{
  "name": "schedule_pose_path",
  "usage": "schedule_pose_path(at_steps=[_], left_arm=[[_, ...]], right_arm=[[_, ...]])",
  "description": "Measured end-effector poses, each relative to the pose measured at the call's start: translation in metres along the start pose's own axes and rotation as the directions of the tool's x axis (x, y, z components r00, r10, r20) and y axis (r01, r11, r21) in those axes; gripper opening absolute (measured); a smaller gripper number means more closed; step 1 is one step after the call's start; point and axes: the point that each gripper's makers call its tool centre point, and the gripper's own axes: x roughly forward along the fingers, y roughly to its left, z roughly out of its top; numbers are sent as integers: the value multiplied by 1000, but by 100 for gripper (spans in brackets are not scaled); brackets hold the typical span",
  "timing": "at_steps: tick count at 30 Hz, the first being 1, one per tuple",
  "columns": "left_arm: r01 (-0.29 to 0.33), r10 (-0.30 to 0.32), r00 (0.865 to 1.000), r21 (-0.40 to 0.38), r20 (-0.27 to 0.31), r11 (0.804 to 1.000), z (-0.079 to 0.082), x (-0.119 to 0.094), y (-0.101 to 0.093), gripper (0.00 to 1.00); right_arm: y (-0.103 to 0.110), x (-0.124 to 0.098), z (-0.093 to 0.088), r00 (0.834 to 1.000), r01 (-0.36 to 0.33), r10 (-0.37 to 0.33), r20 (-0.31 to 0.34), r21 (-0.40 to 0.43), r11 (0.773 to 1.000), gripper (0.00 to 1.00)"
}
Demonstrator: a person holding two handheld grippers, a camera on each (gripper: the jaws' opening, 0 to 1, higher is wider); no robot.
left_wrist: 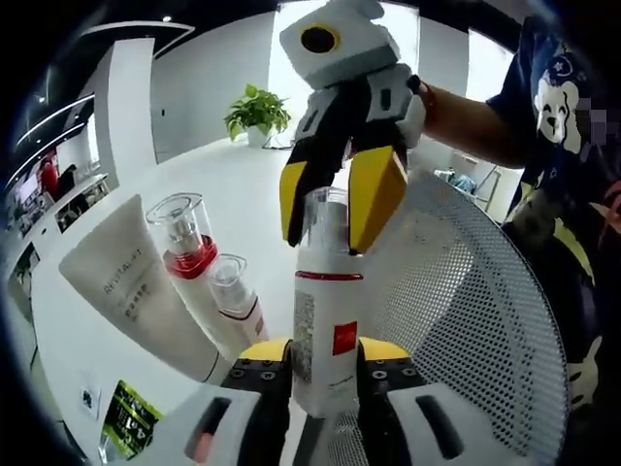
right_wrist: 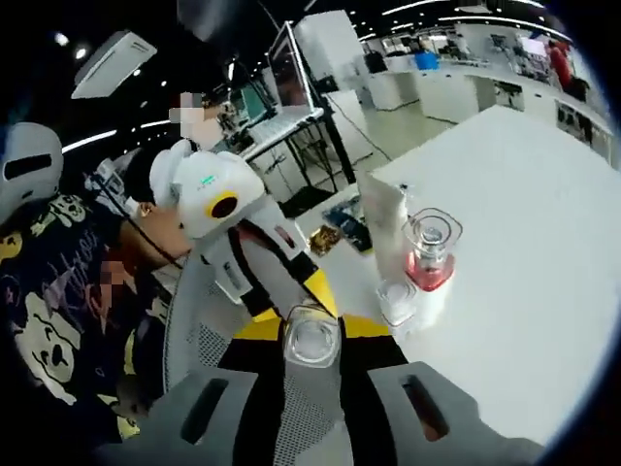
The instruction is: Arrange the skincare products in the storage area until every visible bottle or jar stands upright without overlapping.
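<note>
2 grippers (left_wrist: 326, 364) (right_wrist: 312, 335) grip bottle (left_wrist: 325, 330) | mesh basket (left_wrist: 466, 311) beside | tube (left_wrist: 131, 291) near

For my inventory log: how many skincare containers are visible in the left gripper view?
4: a white bottle between both grippers' jaws, a red-collared pump bottle and a small pump bottle left of it, and a white tube leftmost. Others may be hidden.

1. bottle (left_wrist: 325, 335): white body, red band, red square label, grey speckled panel, clear cap.
2. right tool (left_wrist: 340, 209): yellow pads, black fingers, white housing.
3. left tool (left_wrist: 325, 364): yellow tips, black jaws.
4. tube (left_wrist: 131, 286): off-white, grey lettering.
5. pump bottle (left_wrist: 189, 243): clear top, red collar.
6. mesh basket (left_wrist: 485, 320): white, dotted with holes.
7. bench (right_wrist: 543, 223): white.
8. plant (left_wrist: 257, 112): green leaves.
</note>
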Motion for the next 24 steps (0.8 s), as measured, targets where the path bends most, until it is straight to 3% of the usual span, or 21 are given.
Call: schedule_pose_path(at_steps=[4,12,22,24], left_arm=[[28,-28,1000,-2,-5,1000,-1,1,-5,26],[53,-53,999,9,-2,999,0,2,-10,26],[4,-1,999,73,-36,997,-6,1,-9,21],[-2,4,999,71,-34,997,-5,1,-7,20]], right_arm=[[7,0,1,999,-5,-1,-49,-129,992,18],[15,6,-5,980,-25,-46,-193,-349,937,18],[12,12,-3,981,-24,-47,-186,-361,932,19],[12,11,-3,986,-13,-37,-163,-294,956,19]])
